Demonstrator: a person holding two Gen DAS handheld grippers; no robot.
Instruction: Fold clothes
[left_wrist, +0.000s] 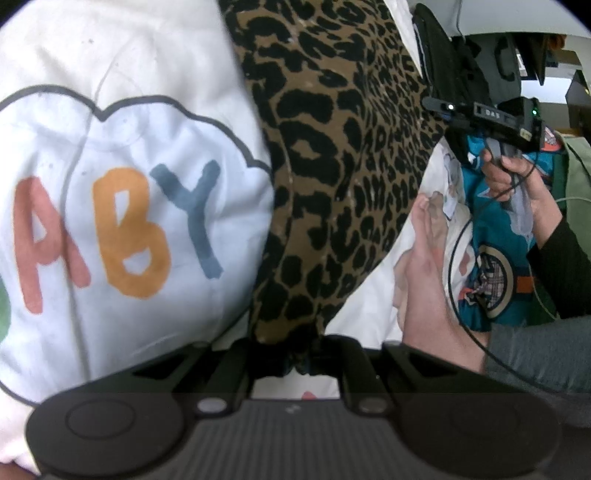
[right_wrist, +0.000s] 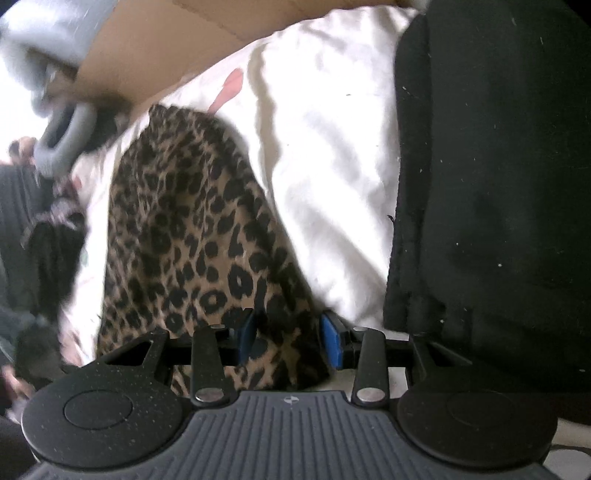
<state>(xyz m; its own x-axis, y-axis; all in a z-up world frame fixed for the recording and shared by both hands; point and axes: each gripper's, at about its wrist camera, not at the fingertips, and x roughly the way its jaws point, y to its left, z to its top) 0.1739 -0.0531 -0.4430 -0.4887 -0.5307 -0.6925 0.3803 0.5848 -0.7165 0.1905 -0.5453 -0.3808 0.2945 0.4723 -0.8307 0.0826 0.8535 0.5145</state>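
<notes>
Both tools, left (left_wrist: 291, 354) and right (right_wrist: 288, 339), pinch leopard-print garment (right_wrist: 192, 236).

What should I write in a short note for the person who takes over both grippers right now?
Left gripper: shut on the leopard-print garment.
Right gripper: blue pads on either side of the same garment; it looks gripped.
The garment hangs stretched between them over the white printed sheet. A black garment lies to the right.
Done: garment picked up at two points.
Left: fold it and lay it down; no fold is visible yet.
</notes>
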